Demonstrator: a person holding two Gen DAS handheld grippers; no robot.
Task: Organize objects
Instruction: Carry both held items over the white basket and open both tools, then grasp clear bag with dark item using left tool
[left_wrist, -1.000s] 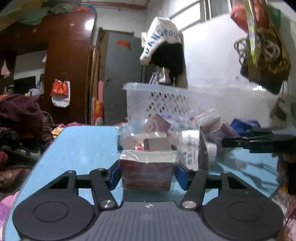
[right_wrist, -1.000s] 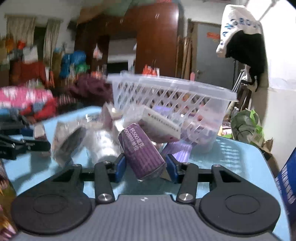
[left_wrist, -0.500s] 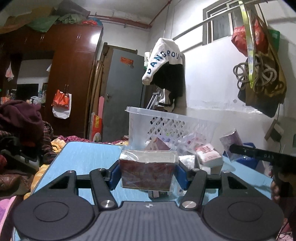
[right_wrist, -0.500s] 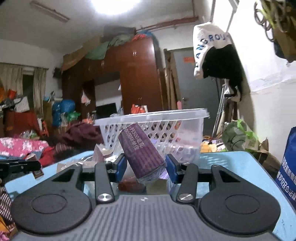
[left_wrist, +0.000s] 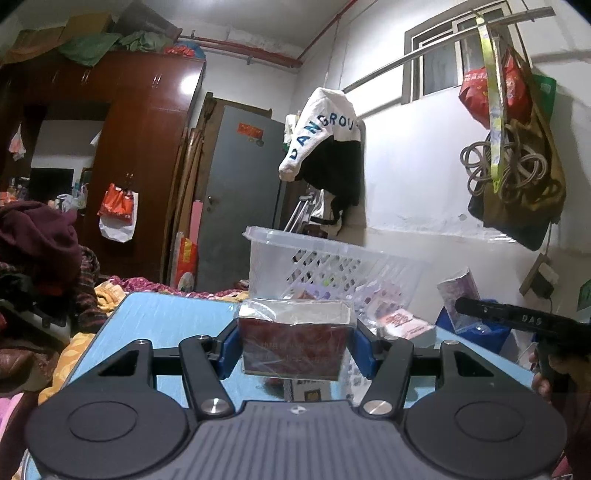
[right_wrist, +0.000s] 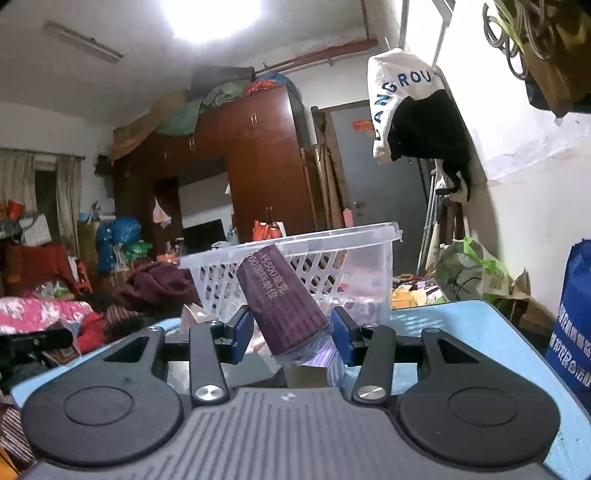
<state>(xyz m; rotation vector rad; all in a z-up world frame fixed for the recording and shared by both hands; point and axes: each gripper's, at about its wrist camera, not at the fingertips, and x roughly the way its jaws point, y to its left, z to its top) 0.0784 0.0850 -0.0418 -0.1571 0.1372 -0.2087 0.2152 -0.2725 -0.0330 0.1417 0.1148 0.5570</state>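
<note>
Compared with a second ago, both grippers sit higher over the blue table (left_wrist: 162, 314): the left wrist view then looked across the tabletop into a heap of packets in front of the basket, and now it looks over them, with far more of the wall, window and hanging bags in sight. The left gripper (left_wrist: 295, 345) is clamped on the red box (left_wrist: 293, 347), wrapped in clear film, exactly as before, its blue pads pressing on both short ends and the box lying level between them. The right gripper (right_wrist: 291, 332) likewise keeps its grip on the purple packet (right_wrist: 282, 302), which stands tilted with its top leaning left, and the view has rolled so that the white basket (right_wrist: 295, 245) now sits behind the packet rather than above it. The basket (left_wrist: 332, 254) stands on the table beyond both held things, with loose packets in and beside it; one pink-and-white packet (left_wrist: 400, 323) lies just right of the red box. From the left wrist the right gripper shows only as a dark bar at the right edge, cut off by the frame. The purple packet's lower end is hidden behind the gripper body, and its print is only partly legible. The basket's contents blur through the lattice.
</note>
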